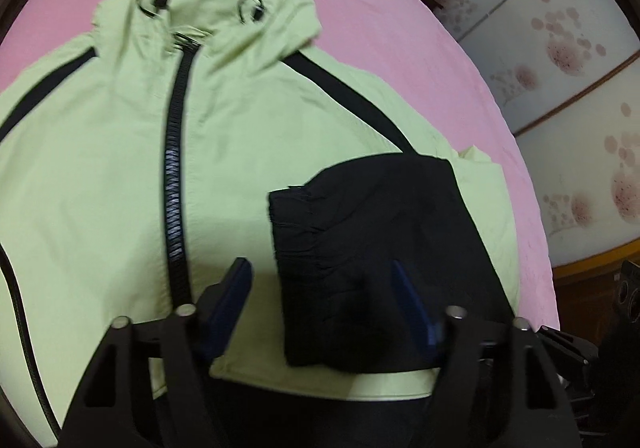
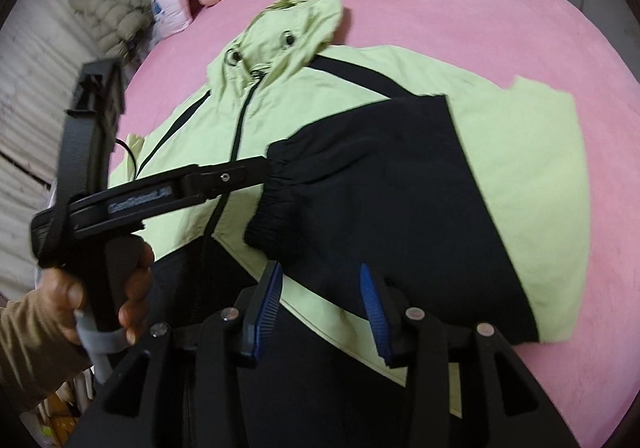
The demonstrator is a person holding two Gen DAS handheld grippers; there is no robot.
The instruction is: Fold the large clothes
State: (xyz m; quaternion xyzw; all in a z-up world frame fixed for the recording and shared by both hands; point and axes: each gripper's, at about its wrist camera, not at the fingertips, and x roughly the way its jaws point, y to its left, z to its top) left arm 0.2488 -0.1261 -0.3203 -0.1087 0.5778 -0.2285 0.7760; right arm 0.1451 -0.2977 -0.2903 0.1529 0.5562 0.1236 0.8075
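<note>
A thin, crinkly lime-green hooded jacket (image 1: 100, 168) lies flat mid-frame on the pink bed (image 1: 400, 28), its black elastic-cuffed sleeve (image 1: 360, 248) folded across. Left tongs (image 1: 322, 300) and right tongs (image 2: 320, 300) are released; lower hem cut off.

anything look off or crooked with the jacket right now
Nothing damaged. The jacket lies flat on the pink bed, zipped, one black sleeve folded across its front. Only the hood is a bit rumpled and leans to one side.
</note>
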